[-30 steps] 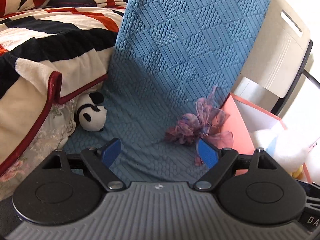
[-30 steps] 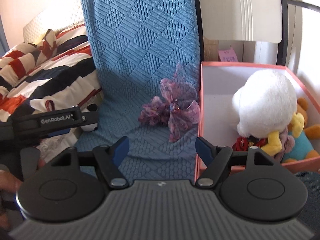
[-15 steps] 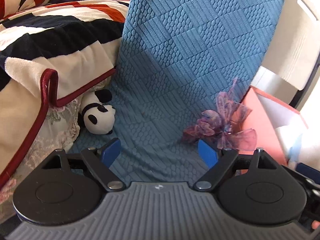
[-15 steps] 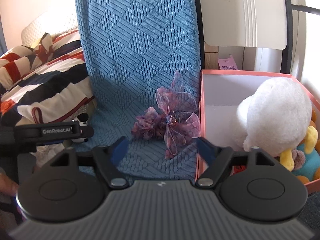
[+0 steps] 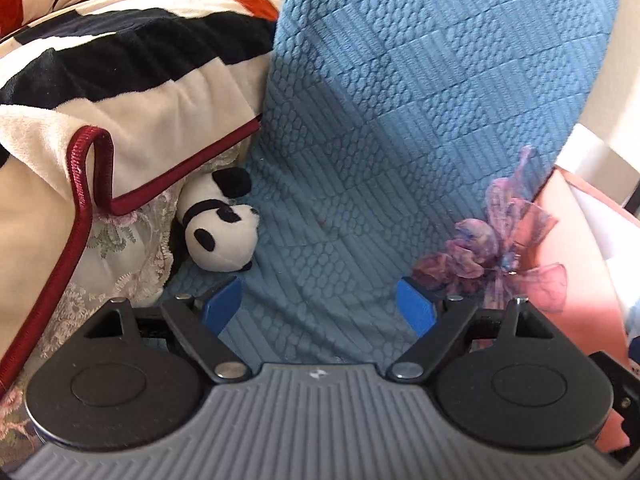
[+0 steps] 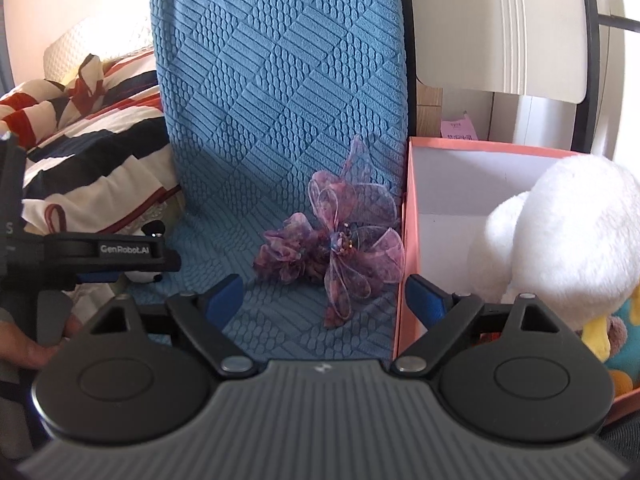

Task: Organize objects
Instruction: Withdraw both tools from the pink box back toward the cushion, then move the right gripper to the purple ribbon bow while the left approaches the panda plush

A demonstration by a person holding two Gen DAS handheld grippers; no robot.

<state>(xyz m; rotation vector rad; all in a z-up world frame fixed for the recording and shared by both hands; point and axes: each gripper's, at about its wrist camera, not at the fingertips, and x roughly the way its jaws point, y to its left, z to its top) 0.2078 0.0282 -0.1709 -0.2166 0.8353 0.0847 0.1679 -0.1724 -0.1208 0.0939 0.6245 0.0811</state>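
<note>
Both tongs have come down and forward onto the blue textured cover (image 6: pixel 280 120) over the last second. Right tongs (image 6: pixel 324 296) have just been opening; jaws now wide apart, nothing between the pads. Left tongs (image 5: pixel 318 304) unchanged in spread, also apart and empty.

In the left wrist view the panda plush (image 5: pixel 222 232) has grown from a small shape at mid-left to sitting just beyond the left blue pad (image 5: pixel 222 304); not touching. It's tucked against the lace bedding under the edge of the striped blanket (image 5: pixel 120 80). In the right wrist view the purple ribbon bow (image 6: pixel 336 248) now lies straight ahead of the gap, just beside the pink wall of the box (image 6: pixel 402 280).

My read: each hand is lining up its own pick, left on the panda, right on the bow, both bound for the box. No grasp yet. The box already holds a white plush (image 6: pixel 560 248) and some coloured toys at the right edge, so sorting looks partly done, two loose items left on the cover.

Writing: "GenRobot.AI" in white on the left unit's black body, seen from the right wrist view (image 6: pixel 124 249). A pink slip (image 6: pixel 458 130) behind the box carries print, too small to read. Small logo mark on each grey housing, no legible text.

Behind it all, a white chair back (image 6: pixel 500 28).
</note>
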